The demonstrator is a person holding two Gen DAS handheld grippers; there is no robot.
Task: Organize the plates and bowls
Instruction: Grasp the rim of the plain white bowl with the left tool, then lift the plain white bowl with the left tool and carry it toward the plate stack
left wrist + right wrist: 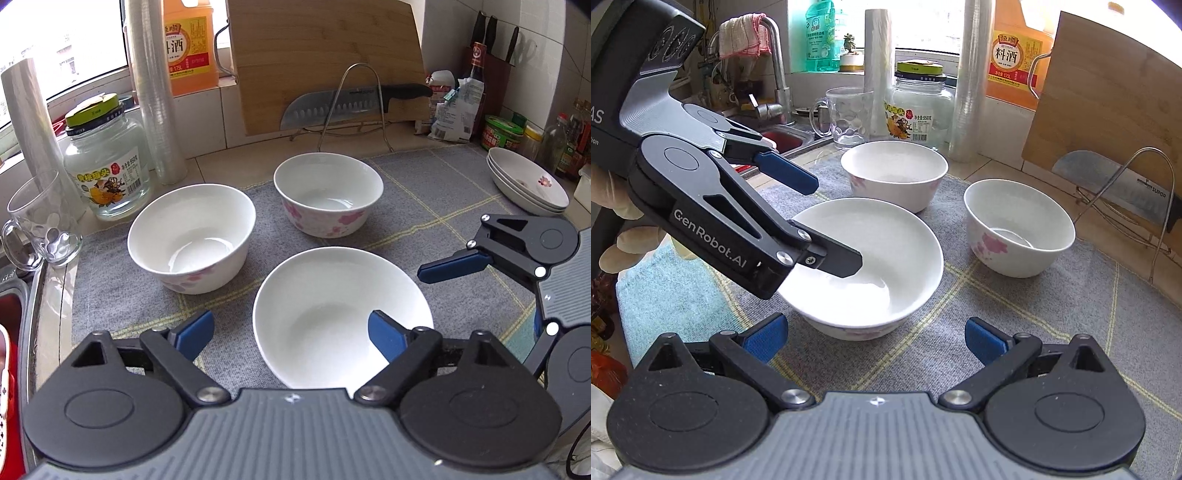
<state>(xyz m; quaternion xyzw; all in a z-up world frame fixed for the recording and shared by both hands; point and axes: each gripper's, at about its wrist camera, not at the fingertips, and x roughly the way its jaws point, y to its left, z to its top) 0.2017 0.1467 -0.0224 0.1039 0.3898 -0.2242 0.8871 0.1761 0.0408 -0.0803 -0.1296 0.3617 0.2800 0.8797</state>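
Left gripper [290, 330] is spread around the near rim of the closest bowl [332, 314], one finger inside, one outside, pads not squeezing it. Right gripper [876, 338] hangs wide open just beside it, nothing between its fingers. Two more bowls [192, 236] [328, 194] sit further back on the gray mat [424, 206], with stacked plates [528, 182] far right.

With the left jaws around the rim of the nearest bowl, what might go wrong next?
1. The left gripper straddles only the near rim of the nearest bowl, jaws not pressing. A glossy rim may slip or tip the bowl when lifted.
2. Two flowered bowls stand close behind; a swinging bowl might knock them.
3. The right gripper hovers open just beside the same bowl, so both tools might collide.
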